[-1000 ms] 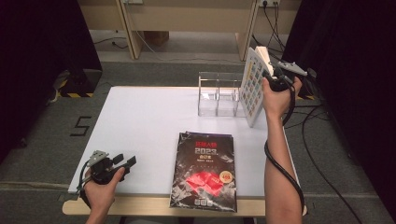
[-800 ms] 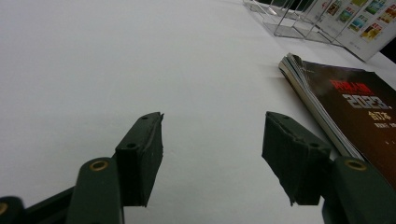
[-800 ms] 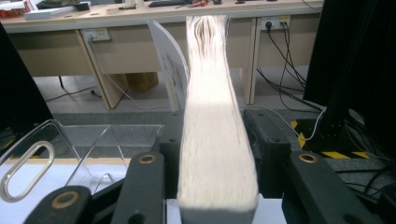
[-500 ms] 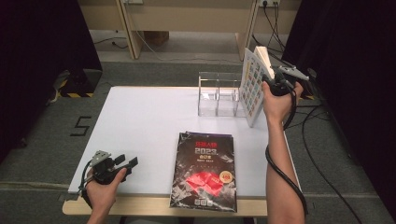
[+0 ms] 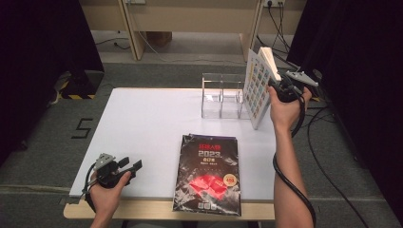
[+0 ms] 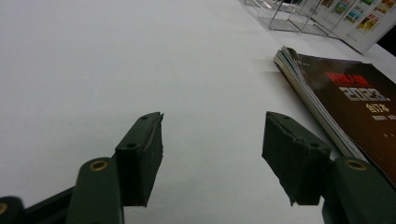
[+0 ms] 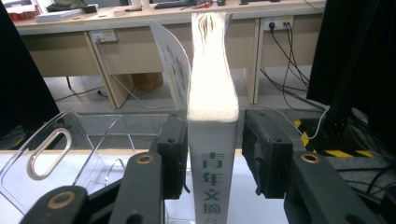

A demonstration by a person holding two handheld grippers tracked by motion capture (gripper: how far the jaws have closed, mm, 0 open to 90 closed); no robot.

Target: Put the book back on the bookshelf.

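Nearby at the desk's [image 5: 152,123] left edge, the left gripper [image 5: 129,166] rests with jaws wide and empty; rightward, the right gripper [image 5: 274,86] brackets the upright book [image 5: 256,88] beside the clear rack [image 5: 222,95], jaws just loosened, a gap showing on one side.

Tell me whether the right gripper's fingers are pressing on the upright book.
Apart on one side: in the right gripper view, a gap shows between the right finger and the upright book; the left finger's contact is unclear.
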